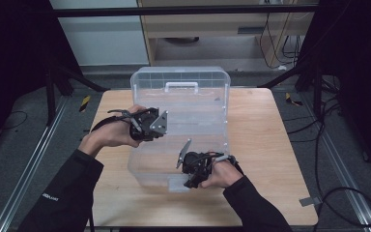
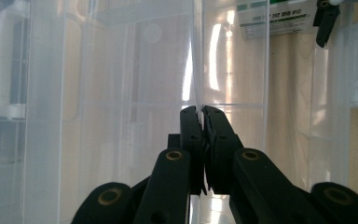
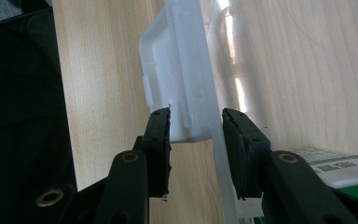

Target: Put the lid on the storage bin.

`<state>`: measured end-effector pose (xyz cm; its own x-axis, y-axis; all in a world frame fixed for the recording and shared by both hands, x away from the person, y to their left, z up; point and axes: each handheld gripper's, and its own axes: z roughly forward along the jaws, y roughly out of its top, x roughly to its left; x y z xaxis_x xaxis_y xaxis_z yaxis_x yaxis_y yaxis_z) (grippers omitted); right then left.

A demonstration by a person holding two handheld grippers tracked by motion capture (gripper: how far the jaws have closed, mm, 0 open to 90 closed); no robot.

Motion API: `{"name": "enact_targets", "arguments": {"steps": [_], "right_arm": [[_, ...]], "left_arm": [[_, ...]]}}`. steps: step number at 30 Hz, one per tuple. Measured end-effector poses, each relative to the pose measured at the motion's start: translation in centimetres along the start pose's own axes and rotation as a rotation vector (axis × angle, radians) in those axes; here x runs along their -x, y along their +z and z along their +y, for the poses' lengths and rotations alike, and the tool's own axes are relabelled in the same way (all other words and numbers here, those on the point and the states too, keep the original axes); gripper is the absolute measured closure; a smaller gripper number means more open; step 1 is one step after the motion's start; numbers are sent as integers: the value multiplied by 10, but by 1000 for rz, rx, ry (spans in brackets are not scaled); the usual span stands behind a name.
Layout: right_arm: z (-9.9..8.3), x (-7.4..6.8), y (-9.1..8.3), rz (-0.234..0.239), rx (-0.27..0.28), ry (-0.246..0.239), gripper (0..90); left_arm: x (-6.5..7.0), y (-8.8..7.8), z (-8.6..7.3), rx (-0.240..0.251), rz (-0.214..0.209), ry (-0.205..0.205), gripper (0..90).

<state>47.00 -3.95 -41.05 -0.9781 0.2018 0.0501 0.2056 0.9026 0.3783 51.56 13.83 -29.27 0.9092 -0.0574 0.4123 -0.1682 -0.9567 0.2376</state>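
Note:
A clear plastic storage box (image 1: 193, 82) with a white handle (image 1: 181, 86) lies on the wooden table (image 1: 265, 145). My left gripper (image 1: 165, 127) comes in from the box's left side. In the left gripper view its jaws (image 2: 201, 112) are shut on a thin clear edge (image 2: 197, 70) of the box. My right gripper (image 1: 189, 182) is at the box's near edge. Its jaws (image 3: 196, 119) stand on either side of a white latch (image 3: 182, 70) and the clear rim beside it, with the pads against them.
A green and white label (image 2: 270, 18) is stuck on the box; it also appears as the label (image 3: 340, 165) in the right gripper view. Bare table wood lies to the right of the box. Metal rails and cables run on the floor around the table.

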Motion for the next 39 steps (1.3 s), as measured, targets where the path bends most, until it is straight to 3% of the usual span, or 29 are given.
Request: {"name": "enact_targets", "arguments": {"steps": [1,2,13,25,34,39], "right_arm": [[1,0,-2,4,-21,-3,633],[0,0,0,0,1,2,632],[-1,-2,-1,-7,10,7,625],[-5,-5,-3,-29,35,10,614],[-14,-7,-26,-58,190,26,631],[-28,-4,-40,-96,278,70,648]], "left_arm": [[4,3,0,39,0,-41,870],[5,3,0,40,1,-42,870],[17,3,-5,76,-11,-48,863],[18,3,-8,94,-13,-54,859],[18,3,-8,92,-15,-52,859],[19,3,-8,91,-18,-54,858]]}}
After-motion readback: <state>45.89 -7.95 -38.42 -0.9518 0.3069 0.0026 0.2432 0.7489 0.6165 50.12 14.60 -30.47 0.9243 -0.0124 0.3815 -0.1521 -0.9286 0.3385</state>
